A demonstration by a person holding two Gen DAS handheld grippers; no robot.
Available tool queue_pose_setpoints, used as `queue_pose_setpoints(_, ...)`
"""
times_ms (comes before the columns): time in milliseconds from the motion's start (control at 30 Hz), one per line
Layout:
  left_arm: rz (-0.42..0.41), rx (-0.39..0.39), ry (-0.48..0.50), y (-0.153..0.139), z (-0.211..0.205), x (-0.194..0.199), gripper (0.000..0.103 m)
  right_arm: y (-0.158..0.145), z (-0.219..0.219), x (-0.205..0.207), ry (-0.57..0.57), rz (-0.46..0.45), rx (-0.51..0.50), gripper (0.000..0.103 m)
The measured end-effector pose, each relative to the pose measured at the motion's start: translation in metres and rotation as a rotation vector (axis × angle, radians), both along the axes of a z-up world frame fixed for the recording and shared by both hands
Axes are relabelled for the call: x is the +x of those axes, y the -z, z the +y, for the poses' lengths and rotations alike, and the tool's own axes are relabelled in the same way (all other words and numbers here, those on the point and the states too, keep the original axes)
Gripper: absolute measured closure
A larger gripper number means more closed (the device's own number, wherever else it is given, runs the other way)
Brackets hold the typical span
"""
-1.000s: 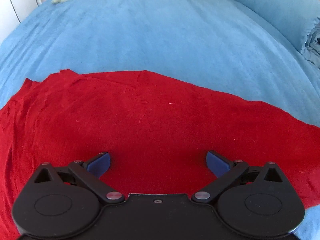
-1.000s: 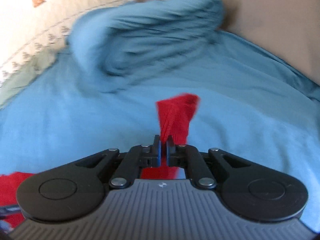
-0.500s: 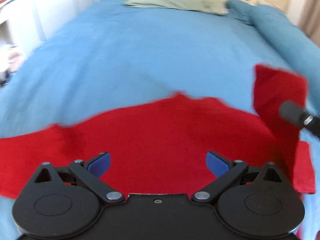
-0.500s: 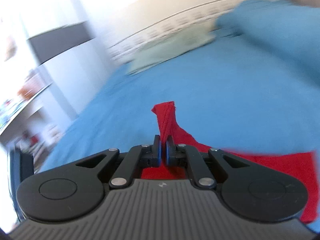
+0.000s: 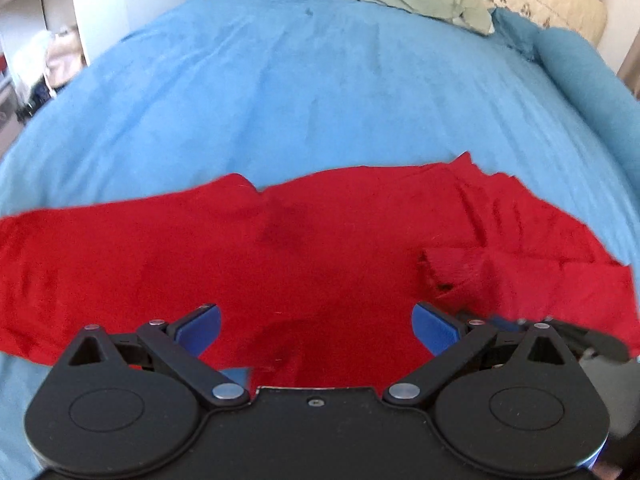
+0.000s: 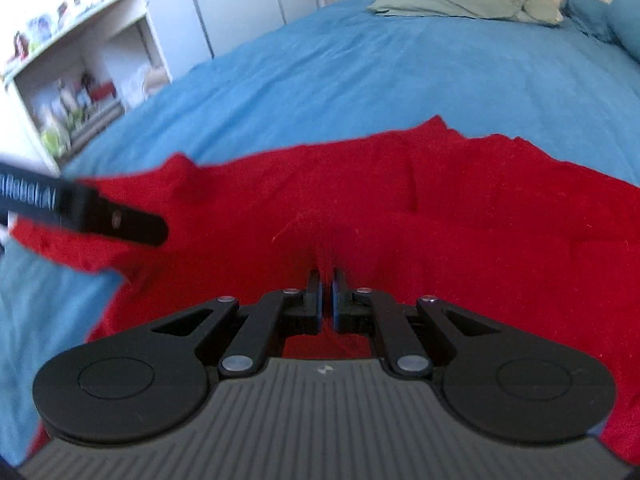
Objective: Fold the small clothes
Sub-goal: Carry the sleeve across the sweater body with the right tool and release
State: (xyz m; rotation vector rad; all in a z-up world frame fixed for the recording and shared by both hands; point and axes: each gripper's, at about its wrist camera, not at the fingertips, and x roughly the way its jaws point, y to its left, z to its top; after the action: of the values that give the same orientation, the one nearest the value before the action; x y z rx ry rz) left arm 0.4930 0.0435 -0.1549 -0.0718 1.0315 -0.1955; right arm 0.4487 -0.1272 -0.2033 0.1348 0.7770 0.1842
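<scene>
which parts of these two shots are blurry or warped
Left wrist view: the bright red knit garment smears at its folded right end, and the blue bedspread bulges with fisheye curve. Right wrist view: the black left gripper and white shelf unit are motion-blurred; the right gripper stays sharp.

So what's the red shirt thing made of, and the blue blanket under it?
The red garment looks like soft knit cloth, maybe cotton: matte, limp, with tiny lint specks and ribbed creases on its right side. The blue bedcover looks like brushed, suede-like fabric, matte, with darker and lighter smudged patches. Neither can be told for certain.
</scene>
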Motion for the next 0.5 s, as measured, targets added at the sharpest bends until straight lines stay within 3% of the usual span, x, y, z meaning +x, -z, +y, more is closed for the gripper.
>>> queue_pose_setpoints(67,0.004,-0.03,0.006,0.002,0.0,-0.005,0.0,0.002,0.005,-0.004,-0.021,-0.007,-0.029,0.078)
queue_pose_setpoints(133,0.013,-0.049,0.026,0.0,-0.007,-0.006,0.0,0.001,0.016,0.002,-0.038,-0.013,-0.043,0.059)
queue_pose_setpoints(200,0.021,-0.077,0.053,-0.003,-0.011,-0.006,0.001,-0.004,0.021,0.004,-0.05,-0.026,-0.051,0.023)
queue_pose_setpoints(300,0.029,-0.131,0.105,-0.007,-0.026,-0.003,0.001,-0.016,0.015,-0.007,-0.05,-0.068,-0.101,0.016)
queue_pose_setpoints(400,0.035,-0.154,0.181,-0.004,-0.048,0.0,0.001,-0.032,-0.005,-0.024,-0.036,-0.05,-0.118,0.01)
queue_pose_setpoints(500,0.033,-0.145,0.22,0.01,-0.071,0.005,0.012,-0.043,-0.036,-0.042,0.016,-0.035,-0.108,0.007)
